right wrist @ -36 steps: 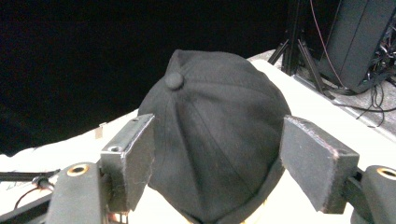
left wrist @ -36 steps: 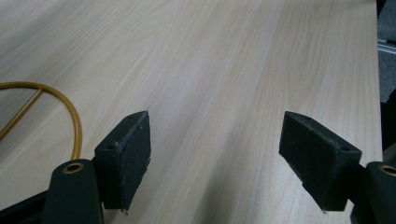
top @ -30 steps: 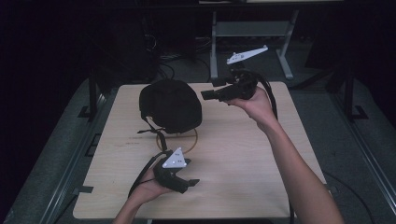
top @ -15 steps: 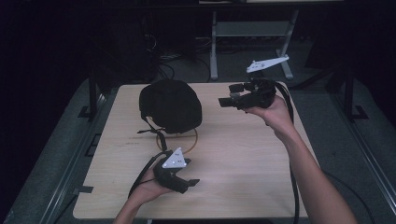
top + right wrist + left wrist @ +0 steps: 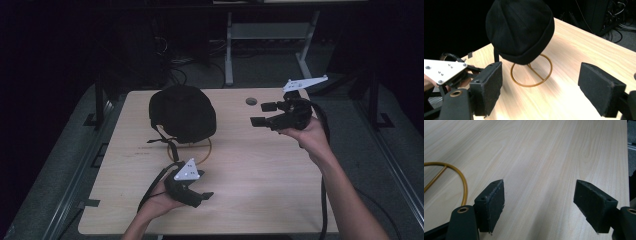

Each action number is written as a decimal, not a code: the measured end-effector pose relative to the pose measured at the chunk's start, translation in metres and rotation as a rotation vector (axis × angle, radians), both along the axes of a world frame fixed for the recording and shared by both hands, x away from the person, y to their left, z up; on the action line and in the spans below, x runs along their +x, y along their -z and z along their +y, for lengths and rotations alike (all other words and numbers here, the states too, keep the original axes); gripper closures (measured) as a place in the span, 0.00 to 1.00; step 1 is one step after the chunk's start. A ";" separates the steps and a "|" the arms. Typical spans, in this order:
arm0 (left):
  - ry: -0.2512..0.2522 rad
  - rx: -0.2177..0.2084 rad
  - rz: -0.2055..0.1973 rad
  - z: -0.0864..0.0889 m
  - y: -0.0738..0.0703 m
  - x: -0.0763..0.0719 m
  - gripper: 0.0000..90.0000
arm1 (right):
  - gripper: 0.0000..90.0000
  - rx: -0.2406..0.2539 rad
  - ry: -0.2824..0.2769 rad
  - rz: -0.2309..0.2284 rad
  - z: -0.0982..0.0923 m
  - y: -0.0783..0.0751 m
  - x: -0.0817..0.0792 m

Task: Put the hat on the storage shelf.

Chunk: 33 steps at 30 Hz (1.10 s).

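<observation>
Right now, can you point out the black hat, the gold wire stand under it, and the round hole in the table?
black hat (image 5: 520, 27), right gripper view, crown.
gold wire stand (image 5: 547, 75), right gripper view, base ring.
round hole (image 5: 251, 101), high view, its centre.

Black hat (image 5: 520, 27) ahead of the right gripper (image 5: 540, 87) – soft matt cloth, knit-like, on a thin glossy brass-coloured metal wire stand (image 5: 531, 72). Table (image 5: 549, 150) under the left gripper (image 5: 539, 205) – pale wood grain, smooth, slight sheen. Jaw pads (image 5: 492, 203) matt black, foam-like, rough at the edges.
</observation>
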<state>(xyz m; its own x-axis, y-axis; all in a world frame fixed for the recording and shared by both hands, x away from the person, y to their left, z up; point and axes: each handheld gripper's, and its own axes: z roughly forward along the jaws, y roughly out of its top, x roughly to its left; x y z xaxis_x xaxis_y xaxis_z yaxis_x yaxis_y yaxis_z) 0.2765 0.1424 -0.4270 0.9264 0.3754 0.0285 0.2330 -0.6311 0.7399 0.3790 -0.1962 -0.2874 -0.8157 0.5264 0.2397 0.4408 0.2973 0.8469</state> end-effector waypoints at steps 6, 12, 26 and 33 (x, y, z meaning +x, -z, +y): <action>-0.012 -0.011 0.009 0.000 0.001 -0.001 0.27 | 0.21 -0.002 0.008 0.009 -0.011 0.008 -0.009; -0.012 -0.010 0.010 0.000 0.001 0.000 0.27 | 0.21 -0.006 0.015 0.022 -0.020 0.019 -0.016; -0.011 -0.001 0.005 0.002 0.002 0.000 0.27 | 0.21 -0.030 0.031 0.055 -0.040 0.042 -0.031; -0.011 -0.001 0.007 0.002 0.002 0.000 0.27 | 0.21 -0.036 0.042 0.078 -0.049 0.060 -0.042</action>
